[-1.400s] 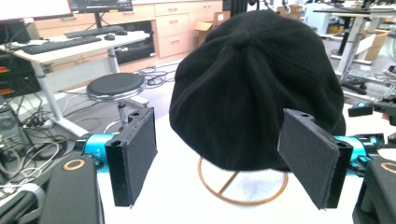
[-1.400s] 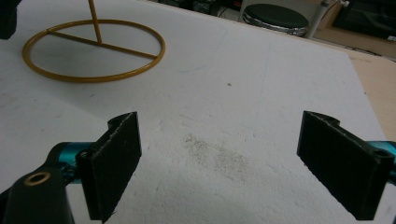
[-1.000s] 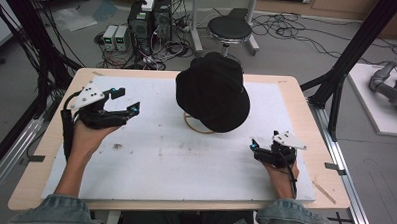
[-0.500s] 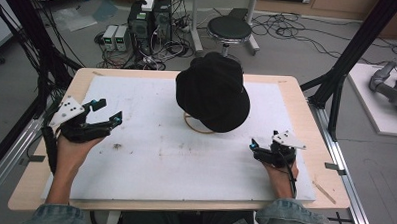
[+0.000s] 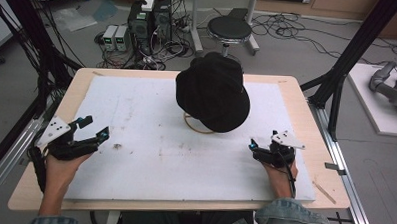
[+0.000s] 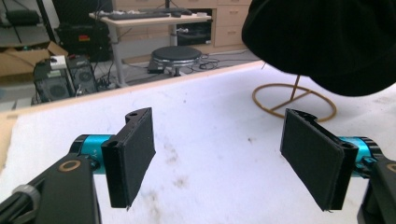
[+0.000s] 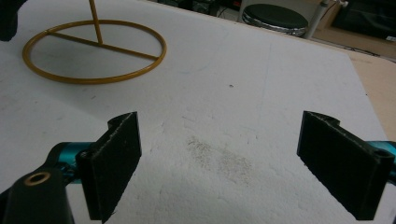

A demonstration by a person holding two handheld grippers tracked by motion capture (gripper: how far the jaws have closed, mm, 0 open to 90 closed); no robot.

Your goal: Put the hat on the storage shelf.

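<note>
Black hat [image 5: 213, 91] atop yellow stand [image 5: 196, 126]

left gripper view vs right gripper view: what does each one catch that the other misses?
Left gripper view alone: the black hat perched over the stand, plus computer towers and a desk with drawers beyond the table. Right gripper view alone: the stand's whole yellow ring base, uncovered, and the table's bare wooden edge. Both: the white mat, the round stool, and open jaws with nothing between them.
</note>
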